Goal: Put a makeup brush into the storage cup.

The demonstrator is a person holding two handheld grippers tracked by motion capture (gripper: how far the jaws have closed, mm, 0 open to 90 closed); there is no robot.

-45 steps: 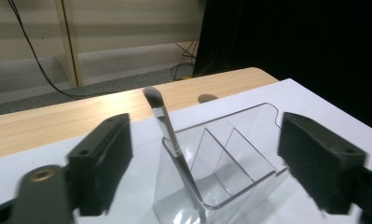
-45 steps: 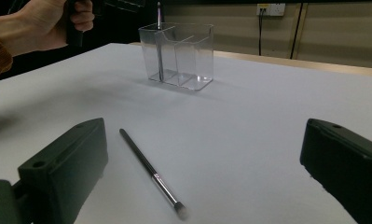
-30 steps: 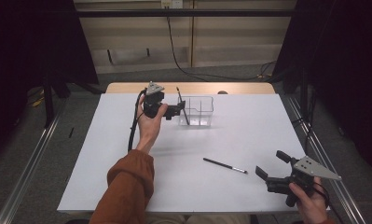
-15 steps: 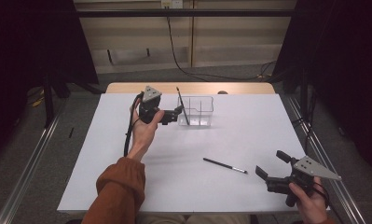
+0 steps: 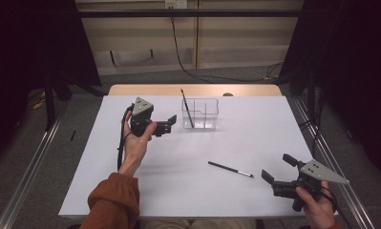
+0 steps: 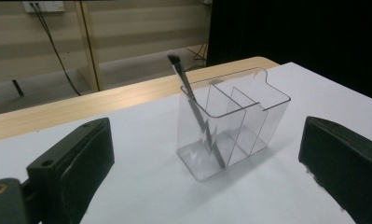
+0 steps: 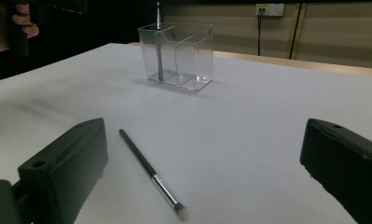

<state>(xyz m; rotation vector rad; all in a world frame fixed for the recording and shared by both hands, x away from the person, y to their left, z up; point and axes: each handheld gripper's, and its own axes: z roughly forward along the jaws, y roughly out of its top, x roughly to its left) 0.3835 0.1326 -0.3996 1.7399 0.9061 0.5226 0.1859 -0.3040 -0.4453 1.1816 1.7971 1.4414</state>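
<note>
Sorting brushes: one brush [image 5: 187, 108] standing in clear holder [image 5: 200, 114], left compartment. Second brush [image 5: 230, 169] flat on table [image 5: 255, 138], pending. Left gripper [image 5: 168, 125] fingers spread, empty; right gripper [image 5: 279, 168] spread, near it.

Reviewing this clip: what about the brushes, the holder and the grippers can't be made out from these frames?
- Standing brush: its lower end, left gripper view, distorted by the clear holder walls.
- Lying brush: bristle tip, right gripper view, blurred.
- Holder's far compartments, high view: too small to tell contents.
- Left gripper and right gripper: jaw tips cut off by the bottom edges of their own views.
</note>
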